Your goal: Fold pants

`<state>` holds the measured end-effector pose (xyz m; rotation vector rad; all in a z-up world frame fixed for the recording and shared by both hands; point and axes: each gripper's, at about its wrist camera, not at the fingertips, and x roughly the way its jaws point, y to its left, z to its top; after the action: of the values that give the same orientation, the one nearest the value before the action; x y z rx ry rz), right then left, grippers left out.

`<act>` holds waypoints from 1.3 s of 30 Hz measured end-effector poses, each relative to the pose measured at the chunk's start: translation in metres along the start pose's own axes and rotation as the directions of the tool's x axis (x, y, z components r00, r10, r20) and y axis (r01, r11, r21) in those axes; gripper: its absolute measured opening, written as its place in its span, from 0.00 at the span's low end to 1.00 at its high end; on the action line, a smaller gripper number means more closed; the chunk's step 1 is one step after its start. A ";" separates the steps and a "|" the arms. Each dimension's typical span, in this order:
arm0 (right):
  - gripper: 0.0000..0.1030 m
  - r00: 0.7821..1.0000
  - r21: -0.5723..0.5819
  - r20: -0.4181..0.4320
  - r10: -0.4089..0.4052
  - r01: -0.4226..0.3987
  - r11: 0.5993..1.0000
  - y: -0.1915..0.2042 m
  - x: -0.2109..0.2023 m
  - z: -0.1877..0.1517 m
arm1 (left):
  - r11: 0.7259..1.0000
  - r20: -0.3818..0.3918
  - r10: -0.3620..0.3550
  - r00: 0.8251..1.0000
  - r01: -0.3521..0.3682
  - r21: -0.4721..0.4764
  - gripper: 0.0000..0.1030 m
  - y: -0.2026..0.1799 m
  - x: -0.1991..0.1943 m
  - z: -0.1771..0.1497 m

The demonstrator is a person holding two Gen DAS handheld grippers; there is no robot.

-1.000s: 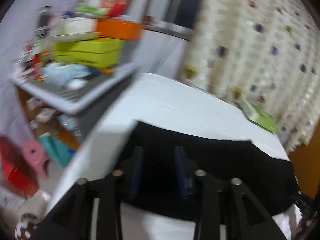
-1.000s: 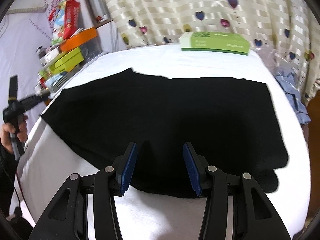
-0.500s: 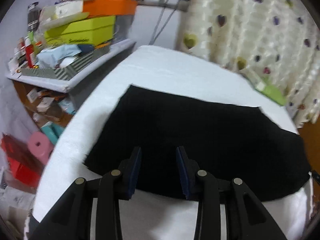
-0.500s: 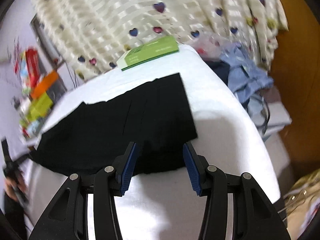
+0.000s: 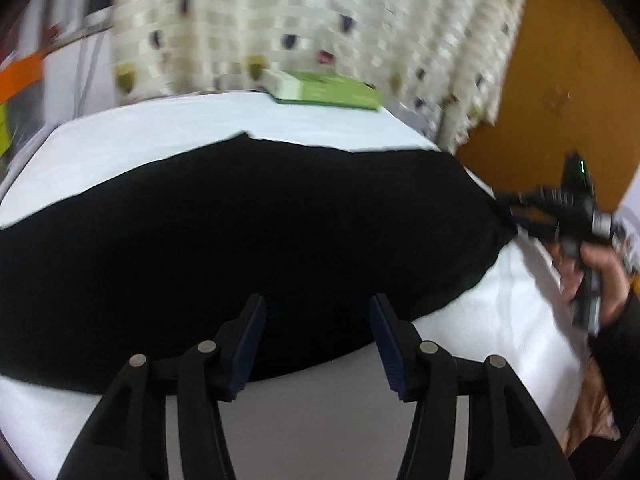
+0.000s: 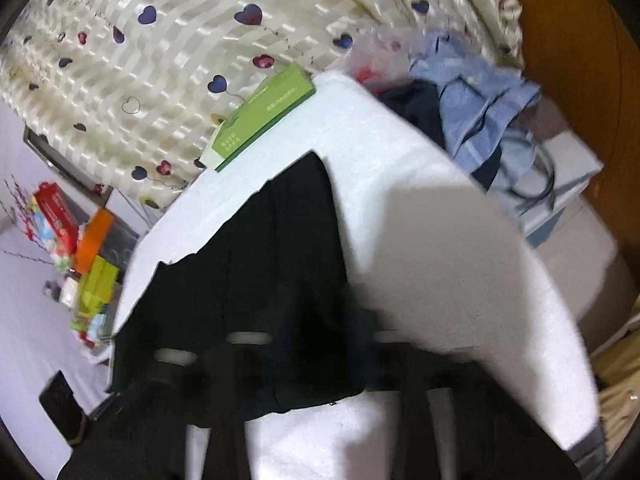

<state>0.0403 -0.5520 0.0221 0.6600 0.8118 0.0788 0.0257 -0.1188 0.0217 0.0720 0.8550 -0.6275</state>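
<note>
Black pants (image 5: 248,236) lie flat on a table with a white cloth (image 5: 208,120). My left gripper (image 5: 316,332) is open and empty, its blue pads over the near edge of the pants. In the left wrist view my right gripper (image 5: 532,220) shows at the far right, at the right end of the pants, held by a hand. In the right wrist view the pants (image 6: 256,280) run from the middle to the lower left. The right gripper's own fingers are a dark motion blur at the bottom of that view, so their state is unclear.
A green box (image 5: 328,88) lies at the table's far edge, before a heart-print curtain (image 6: 160,48). Blue clothes (image 6: 476,104) are piled beyond the table's right end. A shelf with coloured boxes (image 6: 88,264) stands past the left end. An orange-brown wall (image 5: 560,80) is at the right.
The left wrist view has swung right, from the shelf side to the right end of the pants, and its jaws have widened. The right wrist view has tilted and blurred, nearer the pants' right end.
</note>
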 end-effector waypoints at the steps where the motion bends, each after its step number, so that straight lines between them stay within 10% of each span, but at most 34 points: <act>1: 0.10 1.000 -0.009 0.007 -0.001 0.001 1.000 0.003 -0.007 -0.001 | 1.000 -0.014 0.012 1.000 -0.012 0.016 0.55 -0.005 0.006 0.001; 7: 0.15 0.992 -0.105 -0.077 -0.100 0.091 0.990 -0.003 -0.004 -0.019 | 0.998 -0.011 0.059 0.998 -0.059 0.008 0.55 -0.002 0.004 0.007; 10: 0.34 0.983 -0.164 0.002 -0.183 0.180 0.970 0.005 -0.013 -0.019 | 0.998 -0.021 0.062 0.998 -0.063 -0.029 0.53 0.007 0.002 0.000; 16: 0.34 0.976 -0.394 0.127 -0.178 0.214 0.894 0.066 -0.029 -0.035 | 0.974 -0.022 0.201 0.979 -0.203 -0.101 0.53 0.023 -0.014 -0.009; 23: 0.34 0.983 -0.620 -0.087 -0.160 0.072 0.781 0.116 0.041 -0.088 | 0.885 -0.038 0.415 0.909 -0.413 -0.212 0.53 0.079 -0.032 -0.023; 39: 0.40 0.982 -0.695 -0.068 -0.179 0.081 0.714 0.150 0.067 -0.088 | 0.772 -0.101 0.569 0.816 -0.573 -0.274 0.57 0.188 -0.044 -0.013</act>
<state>0.0526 -0.3663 0.0212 -0.1253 0.8766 0.2872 0.0978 0.0609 0.0104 0.0633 0.8733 0.0830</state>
